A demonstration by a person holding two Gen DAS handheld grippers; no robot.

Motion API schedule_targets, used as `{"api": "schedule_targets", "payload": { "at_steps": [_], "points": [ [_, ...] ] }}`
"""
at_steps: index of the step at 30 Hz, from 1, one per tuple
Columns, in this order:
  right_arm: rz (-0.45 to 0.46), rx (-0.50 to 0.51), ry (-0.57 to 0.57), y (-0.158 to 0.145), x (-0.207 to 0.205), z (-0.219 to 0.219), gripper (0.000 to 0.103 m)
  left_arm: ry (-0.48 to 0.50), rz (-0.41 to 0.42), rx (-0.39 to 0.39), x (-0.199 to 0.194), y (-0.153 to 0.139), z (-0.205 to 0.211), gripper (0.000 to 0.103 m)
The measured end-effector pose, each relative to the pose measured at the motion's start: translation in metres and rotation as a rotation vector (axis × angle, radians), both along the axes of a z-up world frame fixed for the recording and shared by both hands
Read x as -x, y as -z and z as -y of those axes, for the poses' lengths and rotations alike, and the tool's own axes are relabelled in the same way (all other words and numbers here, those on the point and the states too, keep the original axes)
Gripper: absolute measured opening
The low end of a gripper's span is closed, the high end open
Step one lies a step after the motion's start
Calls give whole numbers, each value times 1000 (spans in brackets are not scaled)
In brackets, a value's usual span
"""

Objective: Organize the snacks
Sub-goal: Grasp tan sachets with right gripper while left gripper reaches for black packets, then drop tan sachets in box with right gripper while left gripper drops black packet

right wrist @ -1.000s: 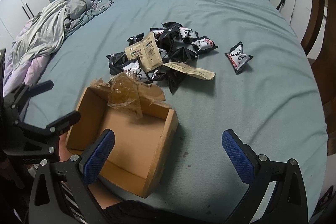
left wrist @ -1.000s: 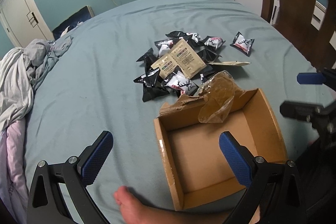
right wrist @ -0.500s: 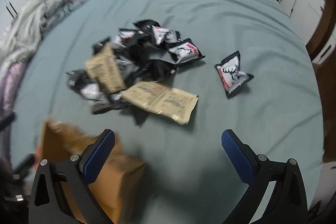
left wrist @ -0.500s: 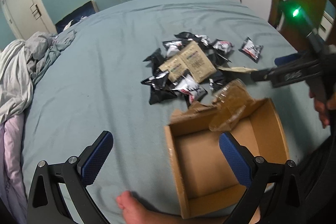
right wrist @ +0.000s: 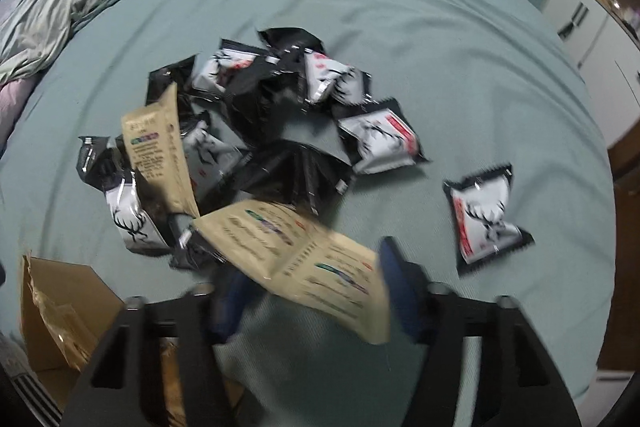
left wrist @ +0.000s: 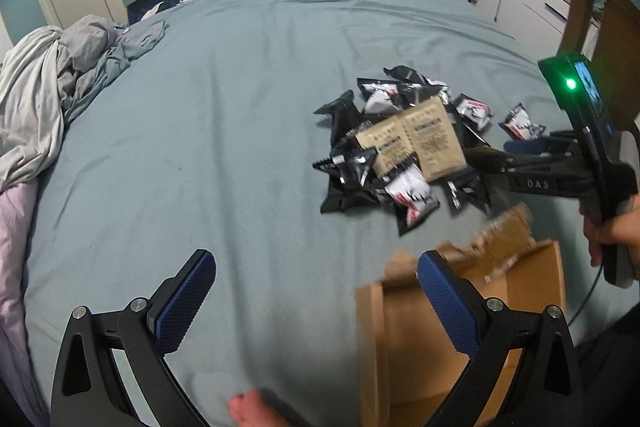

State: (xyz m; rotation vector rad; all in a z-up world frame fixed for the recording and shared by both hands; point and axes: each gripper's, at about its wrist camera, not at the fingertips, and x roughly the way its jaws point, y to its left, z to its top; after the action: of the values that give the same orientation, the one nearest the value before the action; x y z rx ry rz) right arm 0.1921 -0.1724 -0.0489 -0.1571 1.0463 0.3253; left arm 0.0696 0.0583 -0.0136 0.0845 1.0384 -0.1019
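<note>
Reach complete: my right gripper (right wrist: 310, 293) has dropped onto the tan sachet (right wrist: 296, 255), jaws spread round it; left gripper (left wrist: 316, 297) spread, idle by the cardboard box (left wrist: 532, 291).

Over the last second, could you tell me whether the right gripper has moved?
Yes. The right gripper has advanced from beside the cardboard box toward the snack pile, its fingers now flanking the tan double packet.

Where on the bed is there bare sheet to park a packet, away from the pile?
Bare sheet lies between the crumpled blanket and the snack pile, reaching down to the left tool. Another patch lies beyond the pile. It is crowded by the cardboard box, where the right tool straddles a tan packet near the stray packet.
</note>
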Motion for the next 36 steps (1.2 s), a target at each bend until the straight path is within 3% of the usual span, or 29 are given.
{"api": "schedule_targets", "payload": {
  "at_steps": [1,3,7,11,18,21,24,26,27,28,29,33,36],
  "points": [
    [-2,4,-9,2,-2,-2,30,1,0,1,-7,2,0,103],
    [10,0,-13,4,-5,-4,24,0,3,-1,-17,5,-1,103],
    [57,-60,-22,-10,0,0,2,6,0,-8,-41,16,-2,103],
    [107,-166,-22,-36,16,12,1,23,-55,67,-66,31,0,103],
    [138,-326,-48,-69,69,40,1,69,-107,73,-90,53,14,102],
    [116,-398,-53,-66,92,51,1,77,-123,54,-97,60,17,87],
    [135,-453,-42,-68,116,69,1,73,-160,81,-103,68,14,64],
    [179,-457,-38,-70,138,80,1,63,-191,113,-105,75,11,56],
    [202,-439,-36,-71,150,82,1,55,-203,151,-104,77,9,49],
    [215,-426,-36,-69,165,86,1,51,-210,186,-103,78,7,34],
    [214,-423,-35,-67,173,87,1,45,-215,223,-102,76,6,33],
    [184,-454,-53,-65,197,89,1,8,-157,123,-89,59,6,33],
    [175,-447,-67,-66,196,84,1,-8,-86,115,-69,35,2,33]
  ]
}}
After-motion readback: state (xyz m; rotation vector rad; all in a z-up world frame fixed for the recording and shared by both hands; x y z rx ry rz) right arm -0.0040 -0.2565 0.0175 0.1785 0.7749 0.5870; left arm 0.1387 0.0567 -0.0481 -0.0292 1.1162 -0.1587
